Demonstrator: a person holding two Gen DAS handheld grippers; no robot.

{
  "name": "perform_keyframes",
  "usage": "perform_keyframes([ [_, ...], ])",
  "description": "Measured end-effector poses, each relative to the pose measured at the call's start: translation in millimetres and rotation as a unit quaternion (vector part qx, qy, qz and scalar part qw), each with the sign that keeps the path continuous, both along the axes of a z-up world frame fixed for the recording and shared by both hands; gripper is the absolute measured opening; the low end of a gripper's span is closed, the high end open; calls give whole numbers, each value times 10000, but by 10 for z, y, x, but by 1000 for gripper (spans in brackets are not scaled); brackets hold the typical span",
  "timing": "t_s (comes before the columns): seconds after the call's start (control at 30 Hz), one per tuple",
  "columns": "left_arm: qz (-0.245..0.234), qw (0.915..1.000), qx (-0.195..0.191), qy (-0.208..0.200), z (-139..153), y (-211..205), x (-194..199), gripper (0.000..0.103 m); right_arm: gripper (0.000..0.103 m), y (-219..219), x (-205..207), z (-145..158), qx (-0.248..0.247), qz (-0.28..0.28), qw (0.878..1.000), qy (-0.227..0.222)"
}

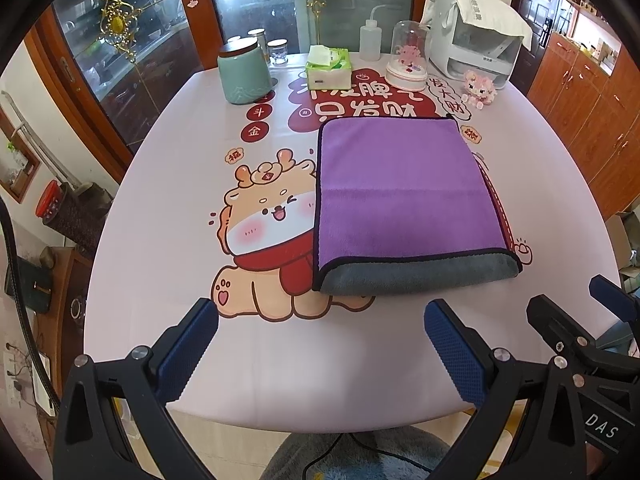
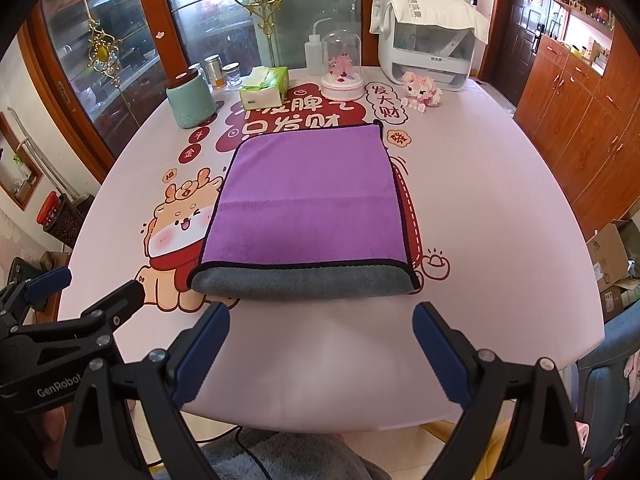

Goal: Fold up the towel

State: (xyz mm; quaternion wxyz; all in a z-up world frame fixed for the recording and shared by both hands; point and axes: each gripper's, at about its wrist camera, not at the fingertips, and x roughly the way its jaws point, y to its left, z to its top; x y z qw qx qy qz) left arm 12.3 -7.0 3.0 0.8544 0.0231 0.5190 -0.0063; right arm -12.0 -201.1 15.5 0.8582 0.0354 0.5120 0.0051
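A purple towel (image 1: 404, 196) with a grey underside lies folded flat on the table, its grey fold edge toward me; it also shows in the right wrist view (image 2: 308, 208). My left gripper (image 1: 320, 328) is open and empty, held above the table's near edge, short of the towel and to its left. My right gripper (image 2: 320, 328) is open and empty, centred just short of the towel's grey edge. The right gripper also shows at the right of the left wrist view (image 1: 576, 312), and the left gripper at the left of the right wrist view (image 2: 88, 296).
The table (image 1: 160, 264) has a pink cloth with a cartoon print. At its far side stand a green jar (image 1: 242, 72), a tissue box (image 1: 328, 68), a squeeze bottle (image 1: 370, 38), a glass dome (image 1: 408, 56), a white appliance (image 1: 476, 36) and a pink toy (image 1: 478, 88).
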Motion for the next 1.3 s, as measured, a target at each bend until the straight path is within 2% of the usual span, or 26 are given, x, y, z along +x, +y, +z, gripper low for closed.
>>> perform_keyframes([
  [0.7, 98, 9999, 22, 69, -73, 36, 18, 102, 94, 17, 56, -103, 7, 107, 9999, 74],
  [1.0, 98, 9998, 67, 175, -143, -1, 199, 102, 91, -65, 185, -168, -20, 104, 9999, 66],
  [1.3, 33, 9998, 198, 72, -222, -84, 441, 102, 88, -272, 428, -306, -51, 52, 9999, 131],
])
